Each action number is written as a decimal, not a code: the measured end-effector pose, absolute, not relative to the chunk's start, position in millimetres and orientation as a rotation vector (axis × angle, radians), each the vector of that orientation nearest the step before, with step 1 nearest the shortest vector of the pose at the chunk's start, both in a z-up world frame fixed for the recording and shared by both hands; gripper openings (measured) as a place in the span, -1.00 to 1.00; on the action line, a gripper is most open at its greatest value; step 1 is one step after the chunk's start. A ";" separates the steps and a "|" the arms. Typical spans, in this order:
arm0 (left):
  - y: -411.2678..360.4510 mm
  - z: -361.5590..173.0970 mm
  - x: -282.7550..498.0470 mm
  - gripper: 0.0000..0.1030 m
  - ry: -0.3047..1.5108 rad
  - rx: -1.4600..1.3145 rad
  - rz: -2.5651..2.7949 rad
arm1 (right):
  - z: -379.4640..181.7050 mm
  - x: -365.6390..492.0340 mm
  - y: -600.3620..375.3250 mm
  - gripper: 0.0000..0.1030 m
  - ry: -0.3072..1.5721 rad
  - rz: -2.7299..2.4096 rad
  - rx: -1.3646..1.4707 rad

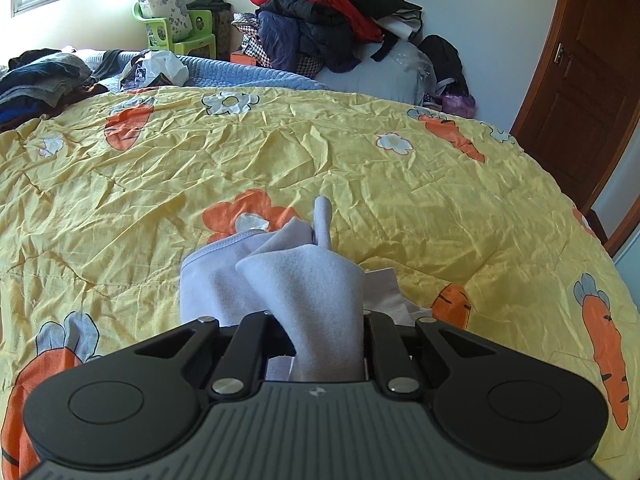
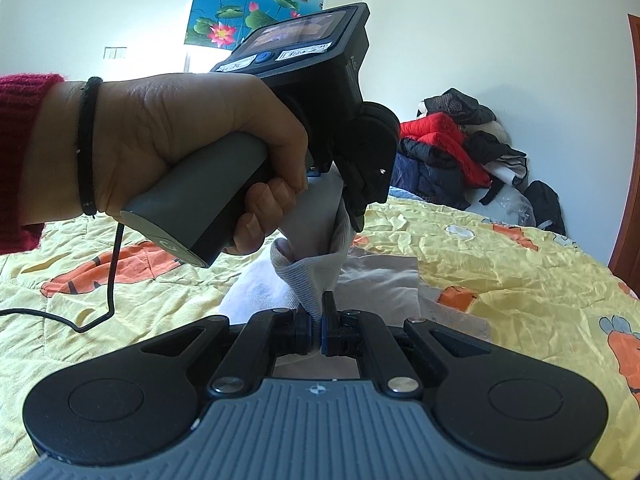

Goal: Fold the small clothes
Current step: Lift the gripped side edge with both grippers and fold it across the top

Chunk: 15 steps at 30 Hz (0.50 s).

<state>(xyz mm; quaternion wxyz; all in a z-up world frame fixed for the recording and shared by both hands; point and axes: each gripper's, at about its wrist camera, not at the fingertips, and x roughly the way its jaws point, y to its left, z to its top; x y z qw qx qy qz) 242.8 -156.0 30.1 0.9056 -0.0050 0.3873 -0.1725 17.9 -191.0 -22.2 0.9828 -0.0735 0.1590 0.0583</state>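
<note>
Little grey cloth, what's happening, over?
Left gripper and right gripper both shut on little grey cloth. Cloth lifted over yellow quilt. Nothing blocking.

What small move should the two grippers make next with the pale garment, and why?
Probably draw the two grippers apart to spread the pale garment flat. The left gripper and right gripper are each shut on it, close together, so it hangs bunched above the yellow quilt.

Pale lilac garment (image 1: 304,280), bunched, lifted above bedspread.
</note>
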 end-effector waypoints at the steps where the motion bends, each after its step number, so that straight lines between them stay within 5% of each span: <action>1: -156.8 29.8 242.7 -0.76 0.800 -0.009 -0.356 | -22.5 18.0 -191.4 -0.88 0.321 0.117 -0.146; 15: -166.3 21.9 244.8 -0.76 0.823 -0.002 -0.349 | -26.3 20.7 -201.5 -0.88 0.343 0.115 -0.082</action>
